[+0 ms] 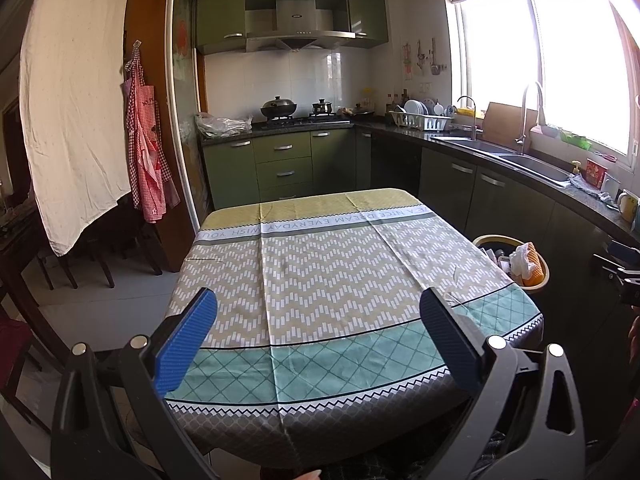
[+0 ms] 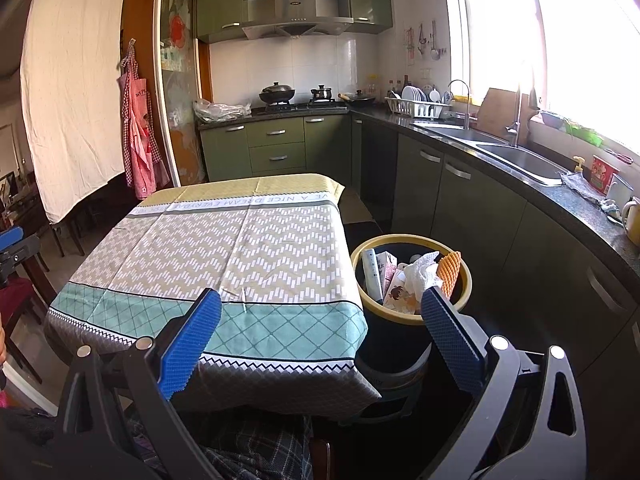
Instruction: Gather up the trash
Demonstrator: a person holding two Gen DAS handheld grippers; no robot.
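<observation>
A black bin with a yellow rim (image 2: 360,268) stands on the floor at the table's right side; it also shows in the left wrist view (image 1: 540,280). It holds crumpled white tissue (image 2: 420,272), an orange waffle-textured piece (image 2: 450,270) and cartons (image 2: 386,274). My left gripper (image 1: 318,300) is open and empty above the near edge of the table (image 1: 320,280). My right gripper (image 2: 320,302) is open and empty, over the table's near right corner beside the bin. The patterned tablecloth (image 2: 224,248) has nothing on it.
A dark counter with a double sink (image 2: 512,156) and green cabinets (image 2: 460,196) runs along the right. A stove with pots (image 2: 280,96) is at the back. A white sheet (image 1: 72,100) and a red apron (image 1: 144,152) hang on the left, with dark chairs (image 1: 96,256) below.
</observation>
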